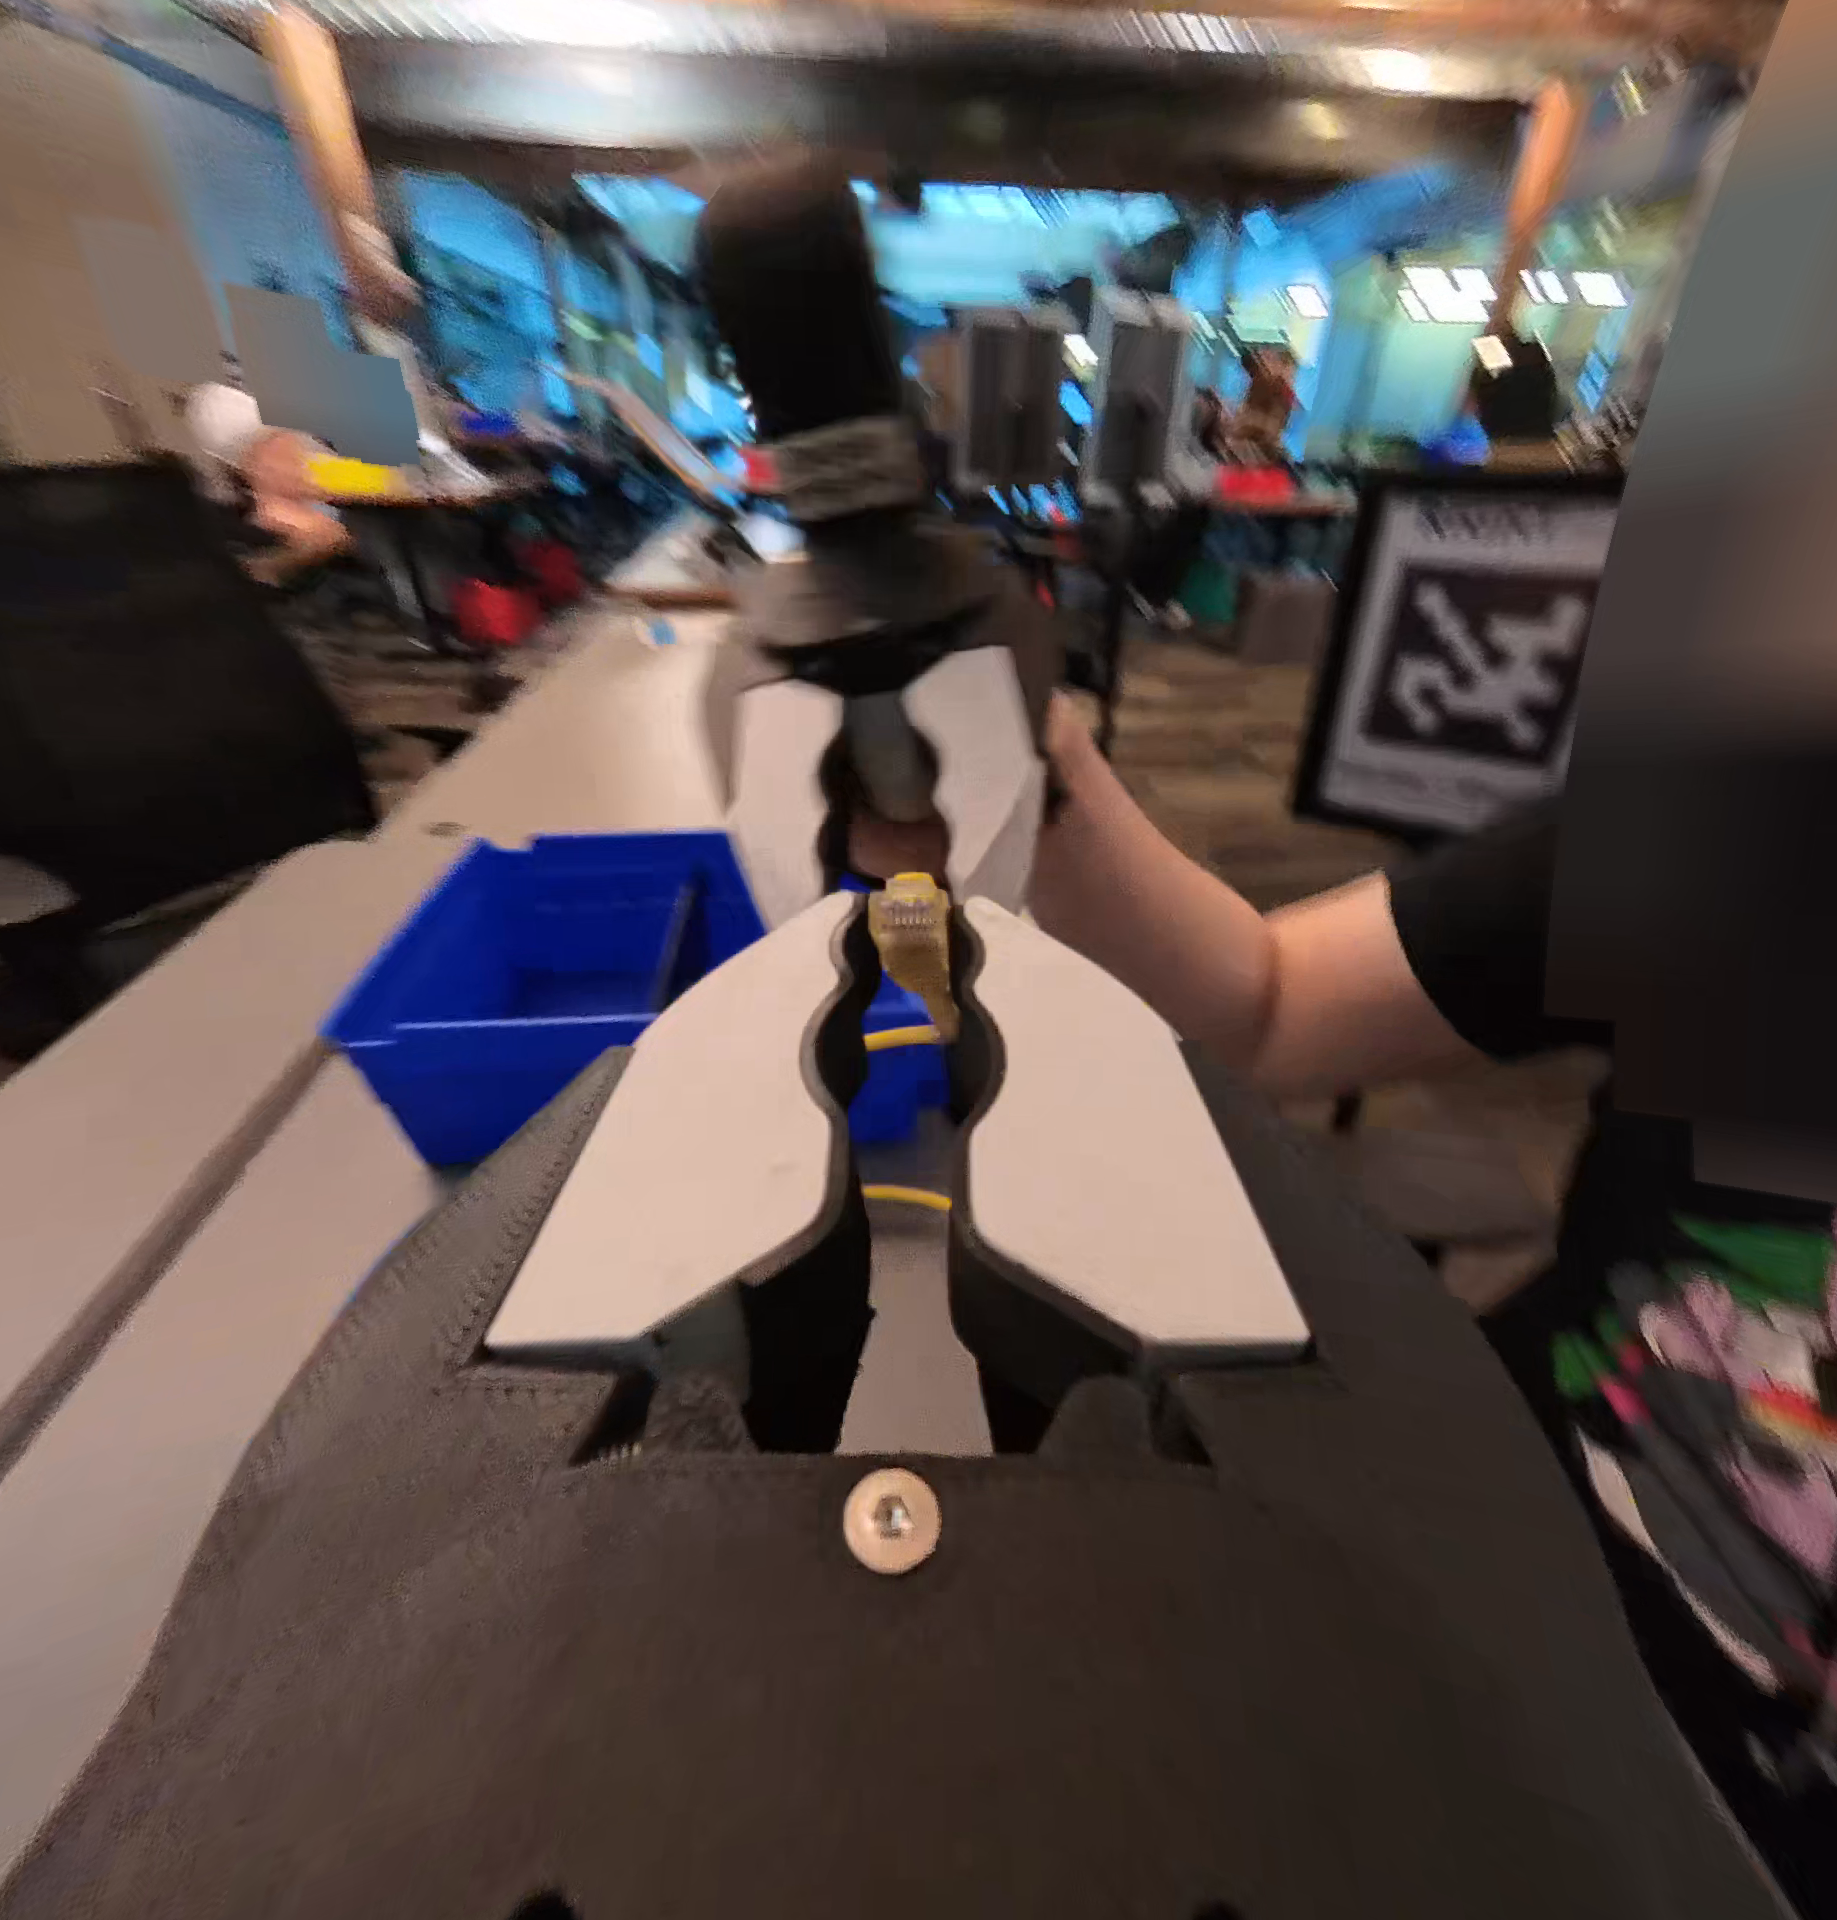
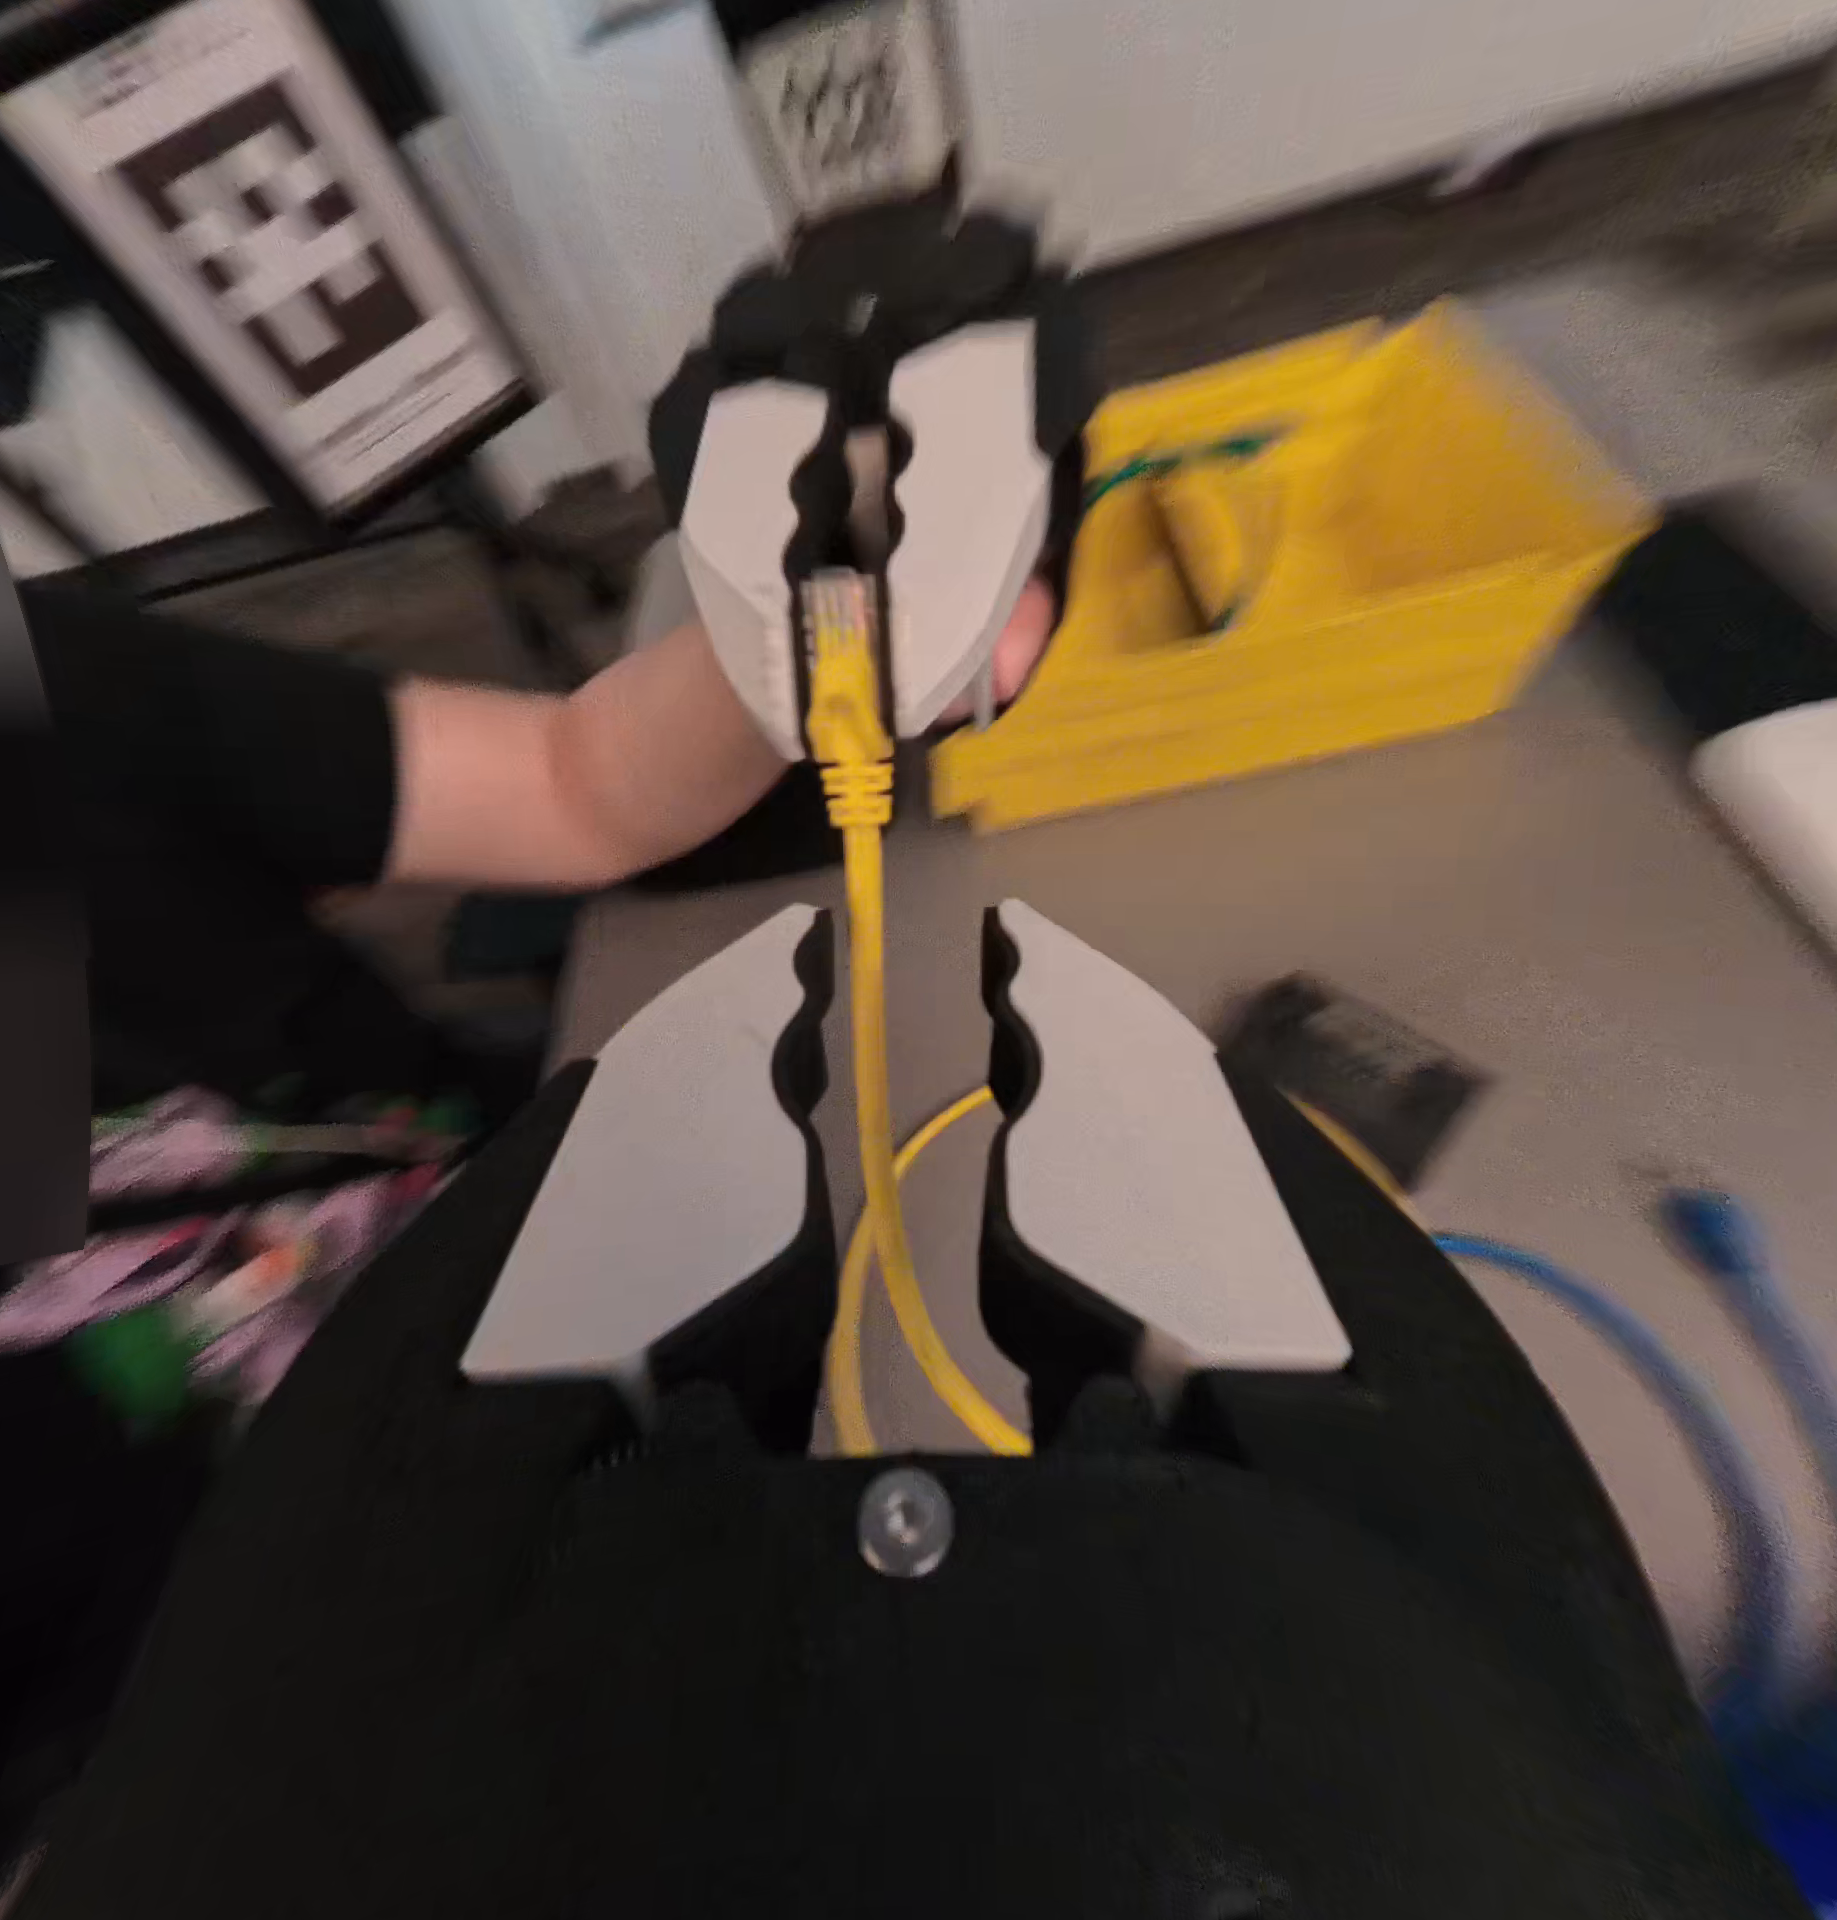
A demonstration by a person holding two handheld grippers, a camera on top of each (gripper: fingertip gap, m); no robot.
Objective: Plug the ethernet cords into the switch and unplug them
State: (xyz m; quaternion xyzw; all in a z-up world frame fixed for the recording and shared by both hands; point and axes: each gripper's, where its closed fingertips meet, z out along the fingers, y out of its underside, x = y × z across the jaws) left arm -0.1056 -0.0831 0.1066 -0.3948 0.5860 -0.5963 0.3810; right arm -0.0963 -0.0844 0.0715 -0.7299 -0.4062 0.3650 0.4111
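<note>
Above a grey tabletop [image 2: 1309,935], the left gripper [image 1: 909,920] pinches the yellow ethernet cord's clear plug [image 1: 909,935], its cable [image 2: 867,1039] trailing lengthwise between the right gripper's [image 2: 903,914] spread fingers, untouched.

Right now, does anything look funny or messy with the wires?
A little. The yellow cord's plug is pinched in the left gripper, up in the air, not in any switch. Its cord hangs loosely through the open right gripper, and a blue cord lies loose on the table.
</note>
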